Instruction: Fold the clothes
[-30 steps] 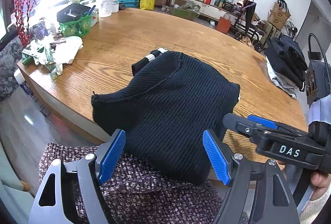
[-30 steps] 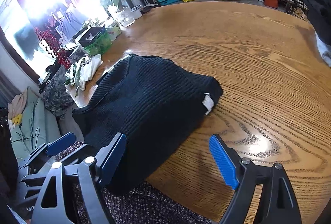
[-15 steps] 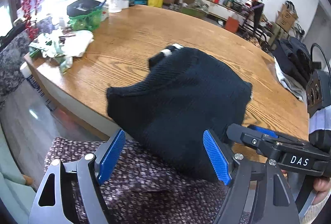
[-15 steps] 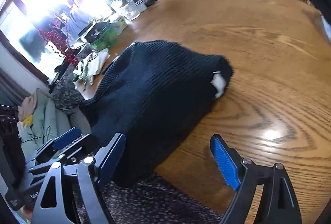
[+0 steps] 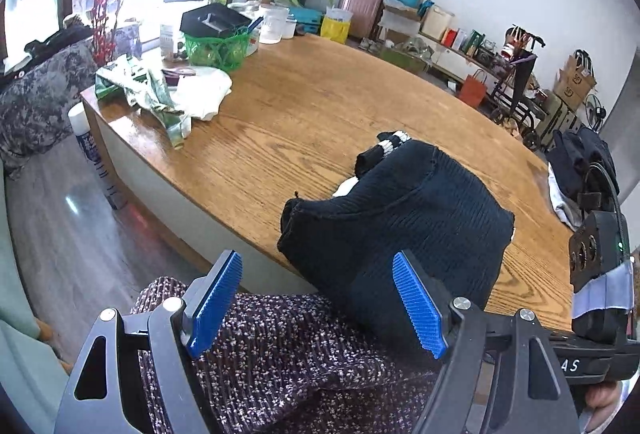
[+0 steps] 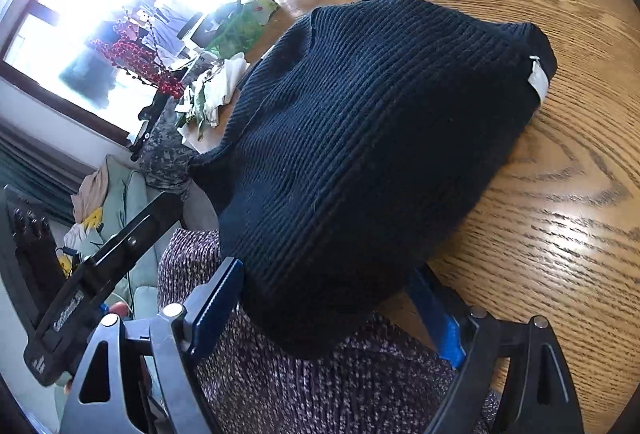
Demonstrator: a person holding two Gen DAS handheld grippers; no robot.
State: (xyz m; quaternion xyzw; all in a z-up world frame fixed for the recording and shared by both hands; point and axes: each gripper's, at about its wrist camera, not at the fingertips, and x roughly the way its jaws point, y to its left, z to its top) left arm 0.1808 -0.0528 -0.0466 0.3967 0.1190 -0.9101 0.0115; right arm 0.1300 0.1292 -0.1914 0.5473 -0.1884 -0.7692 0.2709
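The wooden tabletop [image 5: 328, 105] is the largest thing in view, its rounded edge running along the near left side. On its near right part lies a dark ribbed knitted sweater [image 5: 404, 218], bunched into a mound, with its near end hanging over the tabletop edge onto the person's purple speckled knit garment [image 5: 280, 354]. A black cuff with white stripes [image 5: 390, 145] sticks out at the sweater's far side, and a white label [image 6: 538, 79] shows at its right end in the right wrist view.

At the far left of the tabletop sit a green basket [image 5: 216, 49] with a black box on top, a crumpled heap of white and green wrapping [image 5: 172, 93] and a glass jar [image 5: 274, 25]. A pile of dark clothes [image 5: 580, 161] lies at the tabletop's right edge.

The left tongs [image 5: 318, 298] stand open above the person's lap, the right pad in front of the sweater's near edge and the left pad over the speckled garment; neither presses on cloth. The right tongs [image 6: 328, 310] stand wide open on either side of the sweater's overhanging near end; whether the pads touch it I cannot tell.
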